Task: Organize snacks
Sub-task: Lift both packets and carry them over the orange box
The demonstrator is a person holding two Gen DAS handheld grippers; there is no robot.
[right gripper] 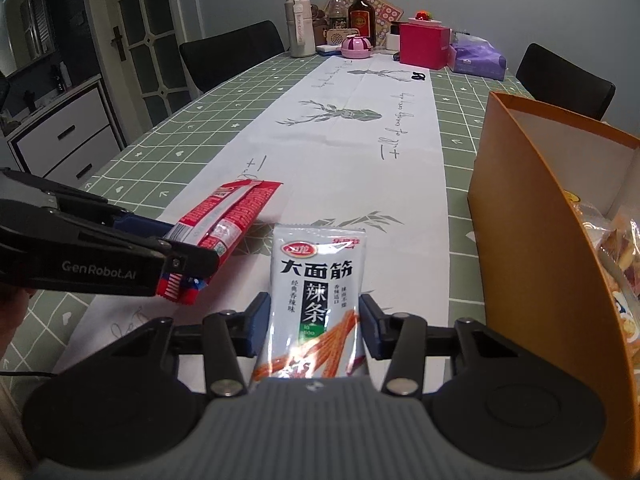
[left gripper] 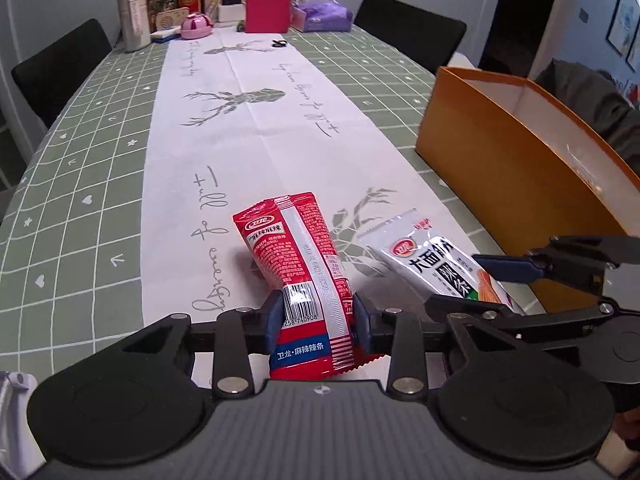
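**K:** While both packets were off the bench, which step was that? Looked like mid-carry to me.

**M:** Agreed. Left claw (left gripper: 316,322) was pinching the red packet (left gripper: 298,264) at its lower end, pads pressed on both edges. Right claw (right gripper: 314,326) was clamped on the white packet (right gripper: 316,292) the same way, packet standing up between the fingers. Both sat above the white runner (left gripper: 256,128), side by side, near each other but not touching.

**K:** Target?

**M:** Orange box (right gripper: 520,208), just to the right of the white packet. My guess: pickup was done, drop-off was not.

**K:** Next move needs what?

**M:** Lifting over the box wall, then spreading the claws once over the inside. Right one was closer, so probably first. The packets are floppy, so they could catch the rim if carried low.

**K:** Blind spots?

**M:** Box floor mostly hidden by its own wall. Some bagged snacks (right gripper: 612,248) showed inside at the right edge, blurred, contents unreadable. Box was cut off by both views. Could not tell how much room was left in it. Bottom ends of both packets were hidden behind the claw bodies.
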